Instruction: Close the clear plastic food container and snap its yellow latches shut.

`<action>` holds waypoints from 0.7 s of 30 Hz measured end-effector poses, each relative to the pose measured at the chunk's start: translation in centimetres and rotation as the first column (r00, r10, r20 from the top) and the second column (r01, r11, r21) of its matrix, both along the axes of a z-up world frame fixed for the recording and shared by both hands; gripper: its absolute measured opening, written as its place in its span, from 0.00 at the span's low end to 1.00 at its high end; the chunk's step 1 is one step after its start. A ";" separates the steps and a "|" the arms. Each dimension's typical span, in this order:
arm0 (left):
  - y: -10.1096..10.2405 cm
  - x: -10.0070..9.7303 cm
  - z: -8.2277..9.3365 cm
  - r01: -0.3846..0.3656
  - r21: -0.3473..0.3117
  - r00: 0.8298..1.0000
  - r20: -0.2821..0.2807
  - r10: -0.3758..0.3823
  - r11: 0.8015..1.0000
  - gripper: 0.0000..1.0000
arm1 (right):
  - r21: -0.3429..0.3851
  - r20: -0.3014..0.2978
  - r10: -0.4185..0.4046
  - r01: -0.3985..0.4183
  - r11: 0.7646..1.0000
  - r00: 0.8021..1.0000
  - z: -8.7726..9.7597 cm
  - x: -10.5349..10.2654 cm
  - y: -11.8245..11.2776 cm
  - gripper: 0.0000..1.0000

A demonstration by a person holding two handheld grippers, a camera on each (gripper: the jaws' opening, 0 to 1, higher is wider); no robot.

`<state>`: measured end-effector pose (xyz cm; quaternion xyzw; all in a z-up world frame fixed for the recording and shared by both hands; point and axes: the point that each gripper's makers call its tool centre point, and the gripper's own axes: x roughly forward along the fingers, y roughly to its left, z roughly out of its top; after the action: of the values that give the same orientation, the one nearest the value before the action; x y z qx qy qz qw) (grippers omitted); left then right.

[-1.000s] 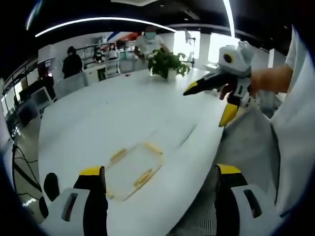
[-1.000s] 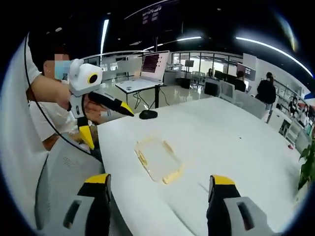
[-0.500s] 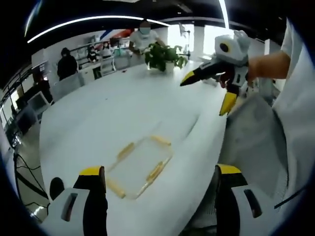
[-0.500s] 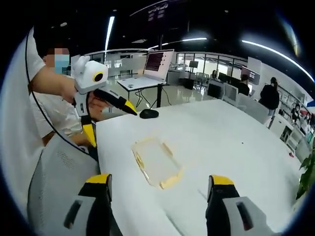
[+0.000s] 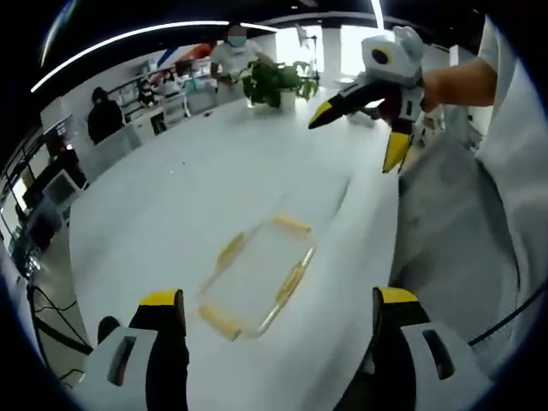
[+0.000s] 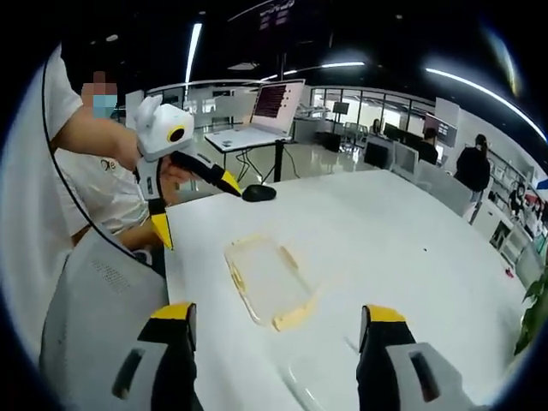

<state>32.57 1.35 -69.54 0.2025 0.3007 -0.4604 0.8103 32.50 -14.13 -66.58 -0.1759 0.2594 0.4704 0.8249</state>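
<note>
Clear flat container (image 5: 261,272) with yellow latches (image 5: 291,281) on white table (image 5: 171,197).

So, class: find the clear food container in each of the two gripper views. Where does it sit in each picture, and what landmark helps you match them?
Left gripper view: the container lies on the white table, low and centre, above the left gripper.
Right gripper view: it lies left of centre, above the right gripper.
Shared landmark: the potted plant, top centre there, right edge here.

clear container (image 5: 257,276) | flat on white table | yellow latches (image 5: 293,282) on rim
</note>
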 end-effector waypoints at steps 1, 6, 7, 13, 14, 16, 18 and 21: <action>0.1 0.1 -0.1 0.002 0.001 1.000 -0.003 -0.002 1.000 0.90 | -0.005 0.001 0.004 -0.004 1.000 1.000 -0.1 0.0 0.0 0.78; 0.5 0.8 -0.2 0.017 0.011 1.000 -0.008 -0.017 1.000 0.89 | -0.031 0.000 0.024 -0.024 0.999 1.000 -0.9 0.4 0.1 0.77; 0.6 1.1 -0.3 0.022 0.012 1.000 -0.010 -0.022 1.000 0.89 | -0.036 -0.005 0.028 -0.028 0.999 1.000 -1.1 0.5 0.1 0.77; 0.9 1.5 -0.5 0.053 0.005 0.998 -0.032 -0.052 0.999 0.87 | -0.050 -0.011 0.052 -0.053 0.997 0.999 -1.8 0.6 0.4 0.76; 0.9 1.5 -0.6 0.059 0.011 0.998 -0.034 -0.059 0.998 0.87 | -0.054 -0.009 0.055 -0.055 0.997 0.998 -1.9 0.7 0.4 0.76; 1.1 1.6 -1.0 0.076 0.030 0.996 -0.038 -0.075 0.997 0.88 | -0.058 -0.009 0.059 -0.060 0.997 0.998 -2.0 0.9 0.4 0.76; 0.9 1.5 -1.1 0.094 0.026 0.995 -0.045 -0.093 0.995 0.88 | -0.063 -0.019 0.066 -0.067 0.996 0.998 -2.1 1.0 0.4 0.75; 1.1 1.7 -1.4 0.107 0.040 0.993 -0.044 -0.106 0.993 0.87 | -0.066 -0.032 0.089 -0.091 0.994 0.995 -2.4 1.0 0.5 0.75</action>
<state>34.26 2.45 -70.97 0.2256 0.3158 -0.5007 0.7737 33.52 -13.62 -68.95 -0.2081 0.2788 0.5008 0.7926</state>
